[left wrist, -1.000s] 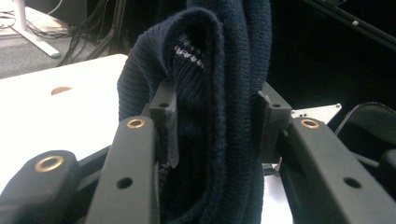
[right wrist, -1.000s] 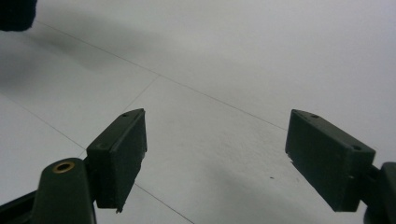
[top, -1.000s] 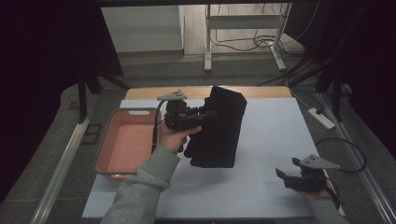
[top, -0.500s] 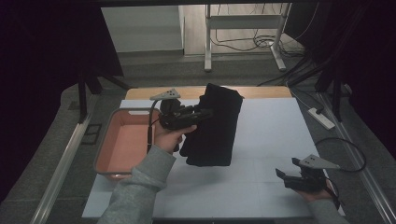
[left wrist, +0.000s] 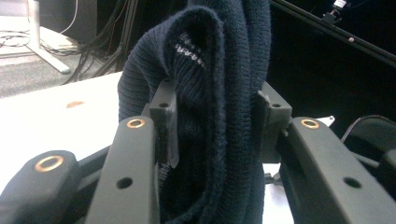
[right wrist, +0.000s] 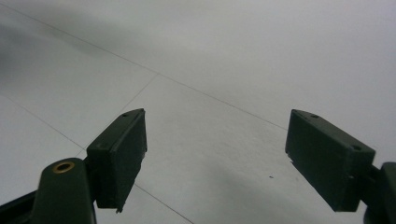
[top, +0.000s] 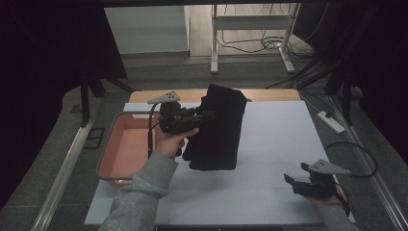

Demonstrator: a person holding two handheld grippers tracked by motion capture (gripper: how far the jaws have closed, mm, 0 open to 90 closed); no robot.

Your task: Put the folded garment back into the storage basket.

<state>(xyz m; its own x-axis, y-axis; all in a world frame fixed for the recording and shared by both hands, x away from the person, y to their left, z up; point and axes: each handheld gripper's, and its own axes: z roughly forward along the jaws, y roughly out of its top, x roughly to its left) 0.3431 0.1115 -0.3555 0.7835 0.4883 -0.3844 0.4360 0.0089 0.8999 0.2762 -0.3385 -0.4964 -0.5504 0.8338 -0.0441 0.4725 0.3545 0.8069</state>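
A folded dark navy knitted garment (top: 219,130) hangs above the white table (top: 274,130), held up off the surface. My left gripper (top: 208,116) is shut on its left edge, near the top. In the left gripper view the thick knit folds (left wrist: 219,107) are squeezed between my two jaws. My right gripper (top: 293,181) rests low at the table's front right, a hand around it. In the right gripper view its jaws stand wide apart over bare white tabletop (right wrist: 210,135), with nothing between them.
A salmon-pink tray (top: 126,149) sits at the table's left edge, just left of the hanging garment. A cable (top: 358,154) loops off the table's right side. A power strip (top: 331,121) lies on the floor at the right. A metal stand (top: 250,29) is beyond the table.
My left gripper has carried the garment to the left and a little higher, toward the tray. The right gripper has stayed in place.
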